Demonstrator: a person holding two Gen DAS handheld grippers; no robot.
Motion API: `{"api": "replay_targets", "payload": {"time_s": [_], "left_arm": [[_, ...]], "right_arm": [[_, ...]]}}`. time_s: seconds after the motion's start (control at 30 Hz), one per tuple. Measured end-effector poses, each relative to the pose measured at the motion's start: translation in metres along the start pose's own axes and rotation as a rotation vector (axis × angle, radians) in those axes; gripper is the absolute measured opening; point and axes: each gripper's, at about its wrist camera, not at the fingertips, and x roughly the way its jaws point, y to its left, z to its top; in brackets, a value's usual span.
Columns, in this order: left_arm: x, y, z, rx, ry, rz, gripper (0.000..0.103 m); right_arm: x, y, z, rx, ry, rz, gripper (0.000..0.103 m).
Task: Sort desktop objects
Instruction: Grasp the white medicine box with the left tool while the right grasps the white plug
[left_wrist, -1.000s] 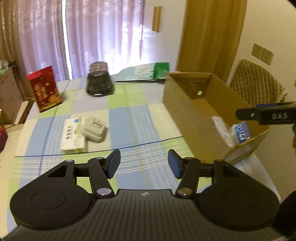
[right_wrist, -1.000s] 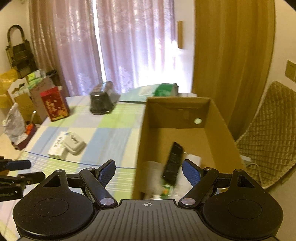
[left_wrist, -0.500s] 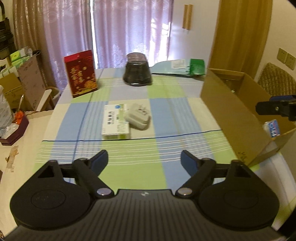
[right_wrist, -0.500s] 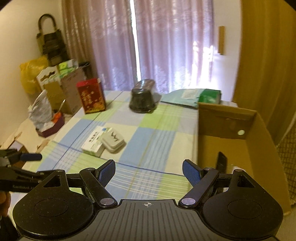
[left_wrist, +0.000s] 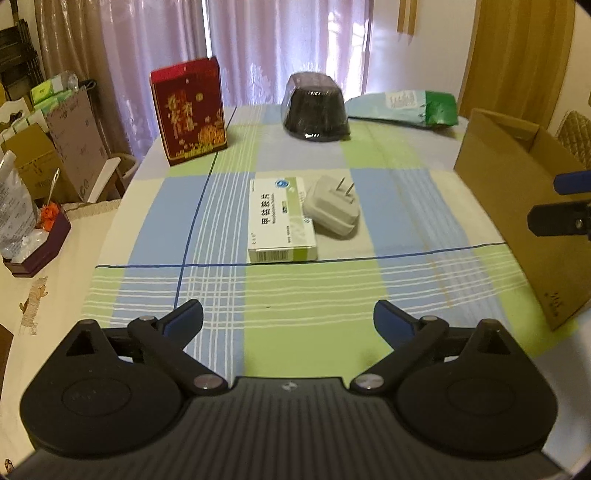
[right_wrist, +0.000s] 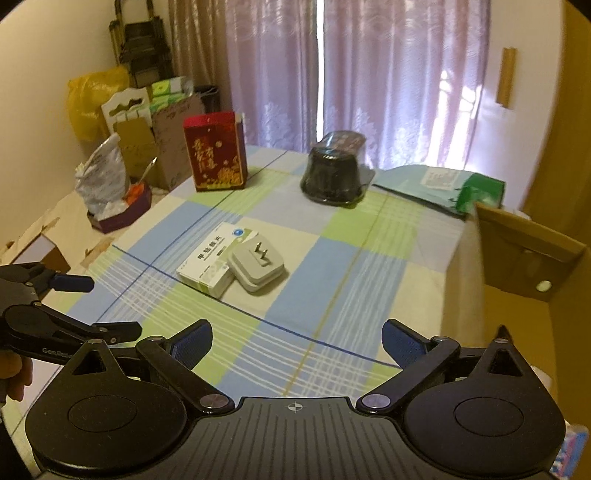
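Both claws, left claw (left_wrist: 288, 317) and right claw (right_wrist: 297, 339), are hovering released and empty over the checked surface (left_wrist: 332, 295). Beyond, the white-green medicine carton (left_wrist: 281, 221) is touching the grey wall plug (left_wrist: 332, 210), reachable; the brown cardboard box (left_wrist: 517, 192) is standing rightward, presumably for collection.

One medicine box (left_wrist: 281, 218), one charger plug (left_wrist: 332, 210), one red box (left_wrist: 189, 110), one cardboard box (left_wrist: 517, 206) (open-topped), one black container (left_wrist: 316, 107).

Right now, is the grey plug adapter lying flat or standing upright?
Lying flat: the plug adapter rests on its broad face on the tablecloth, prongs sticking upward, its edge against the medicine box.
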Motion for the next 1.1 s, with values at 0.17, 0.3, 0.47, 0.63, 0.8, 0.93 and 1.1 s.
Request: {"api": "replay_targets", "payload": {"time_s": [0.17, 0.3, 0.47, 0.63, 0.8, 0.93, 1.1], "left_arm": [[0.027, 0.005, 0.007, 0.006, -0.003, -0.001, 0.097], [0.049, 0.008, 0.012, 0.01, -0.005, -0.001, 0.097], [0.075, 0.011, 0.02, 0.023, -0.013, -0.002, 0.097], [0.102, 0.011, 0.027, 0.045, -0.014, -0.002, 0.097], [0.12, 0.012, 0.029, 0.058, -0.007, -0.003, 0.094], [0.126, 0.014, 0.031, 0.045, -0.016, -0.018, 0.089], [0.131, 0.017, 0.033, 0.028, -0.015, -0.039, 0.068]], "right_arm": [[0.033, -0.002, 0.001, -0.022, 0.04, 0.008, 0.1], [0.058, -0.003, 0.002, -0.052, 0.069, 0.016, 0.1], [0.086, -0.004, 0.007, -0.103, 0.096, 0.027, 0.1], [0.112, -0.008, 0.015, -0.14, 0.13, 0.033, 0.1], [0.134, -0.008, 0.02, -0.183, 0.155, 0.054, 0.1], [0.15, -0.003, 0.023, -0.218, 0.15, 0.078, 0.1], [0.169, 0.005, 0.028, -0.27, 0.132, 0.12, 0.1]]}}
